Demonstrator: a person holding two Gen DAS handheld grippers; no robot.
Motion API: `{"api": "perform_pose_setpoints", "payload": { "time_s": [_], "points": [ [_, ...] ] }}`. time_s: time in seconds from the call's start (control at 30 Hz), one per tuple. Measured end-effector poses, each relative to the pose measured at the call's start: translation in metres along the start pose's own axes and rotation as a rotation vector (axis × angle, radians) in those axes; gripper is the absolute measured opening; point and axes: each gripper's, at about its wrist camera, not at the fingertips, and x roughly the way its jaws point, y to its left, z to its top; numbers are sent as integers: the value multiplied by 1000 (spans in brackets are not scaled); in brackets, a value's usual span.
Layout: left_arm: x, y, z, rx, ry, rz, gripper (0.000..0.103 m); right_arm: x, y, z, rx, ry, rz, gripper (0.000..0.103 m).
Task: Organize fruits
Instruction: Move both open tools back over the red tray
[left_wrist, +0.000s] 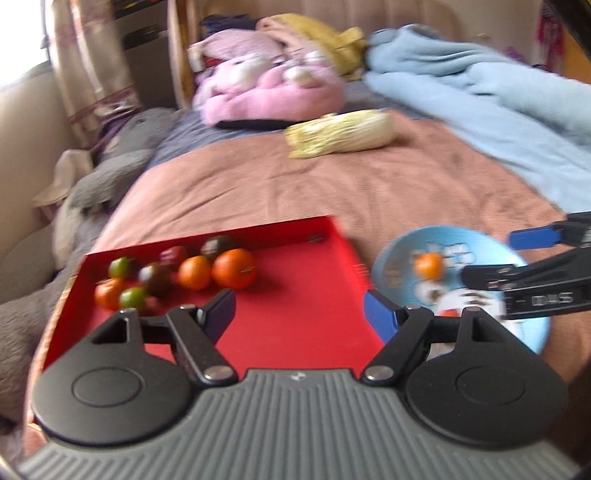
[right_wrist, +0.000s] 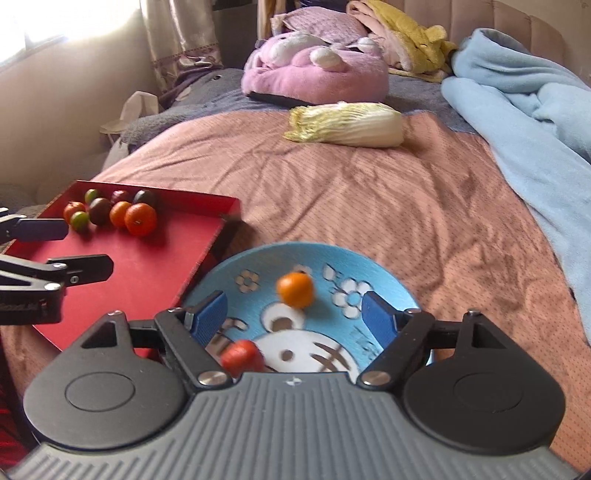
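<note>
1. Holding eight small round fruits (right_wrist: 110, 212) in its far-left corner, the flat red tray (right_wrist: 147, 266) sits beside the round blue plate (right_wrist: 332, 266).
2. Two orange fruits (right_wrist: 295, 290) lie on that plate.
3. Left gripper (left_wrist: 299, 314) and right gripper (right_wrist: 293, 314) both gape, pinching nothing.

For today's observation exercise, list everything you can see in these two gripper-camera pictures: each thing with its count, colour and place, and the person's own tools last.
Tray: one, red, on the bed at left.
Fruits in tray: about eight, orange, green and dark, clustered at its far left corner.
Plate: one, light blue with a cartoon print, right of the tray.
Fruits on plate: two, one orange in the middle, one redder at the near edge.
Cabbage: one, pale yellow-green, farther back on the bed.
Bedspread: one, pinkish brown.
Blanket: one, light blue, right.
Plush cushion: one, pink, far end.
Left gripper: open, over the tray.
Right gripper: open, over the plate.
</note>
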Motion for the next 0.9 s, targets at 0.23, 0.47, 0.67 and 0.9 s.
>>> {"api": "perform_pose_setpoints", "payload": {
  "time_s": [0.23, 0.47, 0.67, 0.9],
  "points": [
    [4, 35, 8, -59, 28, 124, 78, 4, 41, 20, -63, -15, 98, 83],
    [7, 84, 9, -151, 55, 235, 78, 25, 91, 42, -136, -15, 192, 83],
    [-8, 101, 1, -250, 21, 258, 78, 68, 133, 66, -205, 4, 228, 69],
    [-4, 108, 2, -278, 18, 255, 78, 134, 164, 73, -280, 94, 208, 62]
  ]
}}
